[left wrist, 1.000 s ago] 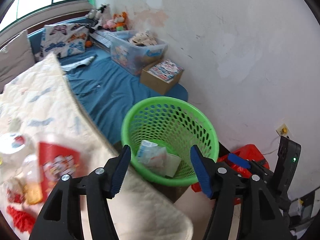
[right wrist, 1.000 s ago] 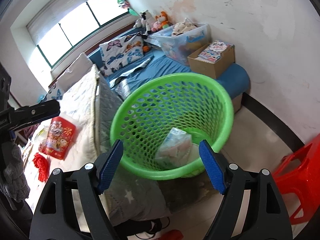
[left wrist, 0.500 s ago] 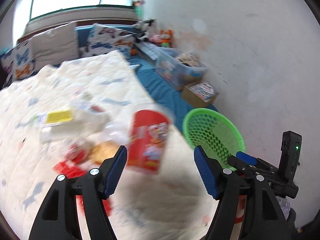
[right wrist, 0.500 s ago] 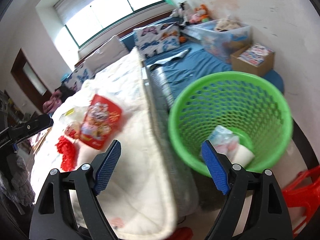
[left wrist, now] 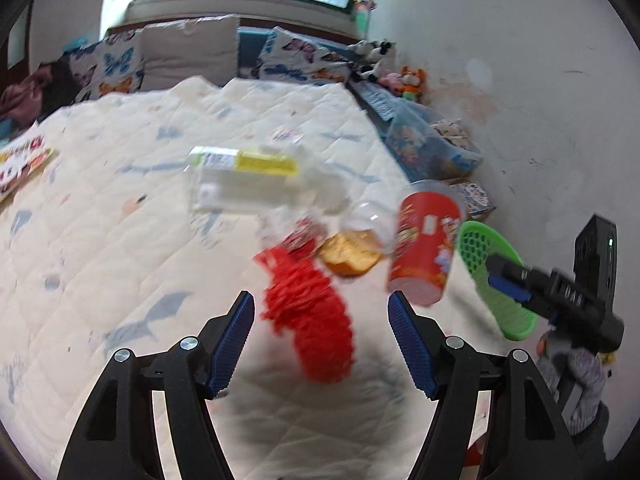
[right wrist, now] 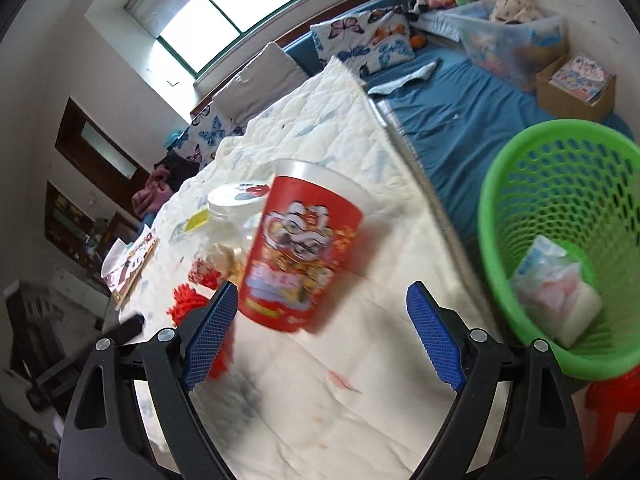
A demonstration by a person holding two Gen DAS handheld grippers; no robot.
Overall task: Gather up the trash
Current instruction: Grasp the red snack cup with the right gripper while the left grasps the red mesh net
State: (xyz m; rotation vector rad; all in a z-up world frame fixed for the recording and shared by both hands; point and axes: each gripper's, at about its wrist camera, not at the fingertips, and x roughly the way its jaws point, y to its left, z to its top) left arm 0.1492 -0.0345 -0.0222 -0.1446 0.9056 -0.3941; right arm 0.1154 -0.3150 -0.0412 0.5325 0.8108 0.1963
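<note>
A green mesh basket [right wrist: 560,240] stands beside the bed and holds 1 pale plastic packet [right wrist: 554,288]; the rest of the trash lies on the cream quilt [left wrist: 120,240]: a red cup [right wrist: 300,256] with a cartoon print whose writing is too blurred to read, a clear jar [right wrist: 232,220] with a white lid, a red frilly piece [left wrist: 312,312], a golden wrapper [left wrist: 352,254] and a clear box with a yellow label [left wrist: 244,184]. The left gripper [left wrist: 321,344] has its jaws spread with nothing pinched, the red frilly piece lying on the quilt ahead between them. The right gripper [right wrist: 318,334] has its jaws opening, empty, with the red cup ahead of them.
</note>
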